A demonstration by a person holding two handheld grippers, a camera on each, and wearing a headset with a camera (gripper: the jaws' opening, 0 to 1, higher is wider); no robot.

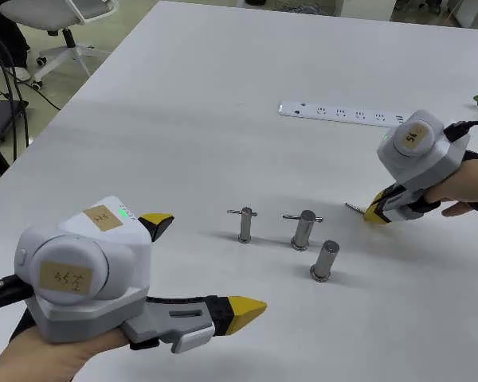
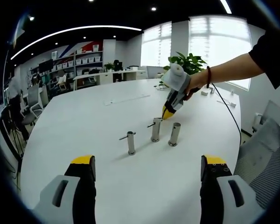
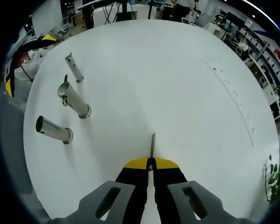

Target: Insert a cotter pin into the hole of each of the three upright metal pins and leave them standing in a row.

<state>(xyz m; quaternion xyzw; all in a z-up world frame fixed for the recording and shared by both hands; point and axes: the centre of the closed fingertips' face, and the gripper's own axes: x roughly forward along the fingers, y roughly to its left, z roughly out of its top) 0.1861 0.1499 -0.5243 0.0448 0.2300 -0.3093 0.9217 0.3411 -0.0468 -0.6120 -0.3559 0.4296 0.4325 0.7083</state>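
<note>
1. Step in hand — the third and last insertion. The left pin (image 1: 244,225) and the middle pin (image 1: 303,229) each carry a crosswise pin near the top. The third pin (image 1: 325,260) stands bare on the table (image 1: 183,119), near the middle one.
2. Right gripper (image 1: 374,213): fingers pressed together, pinching a cotter pin (image 3: 152,142) by its end, low and apart from the third pin.
3. Left gripper (image 2: 148,163): fingers spread, empty.
4. Next move, as judged — bring the cotter pin level with the third pin's hole, which is too small to make out, and push straight through.
</note>
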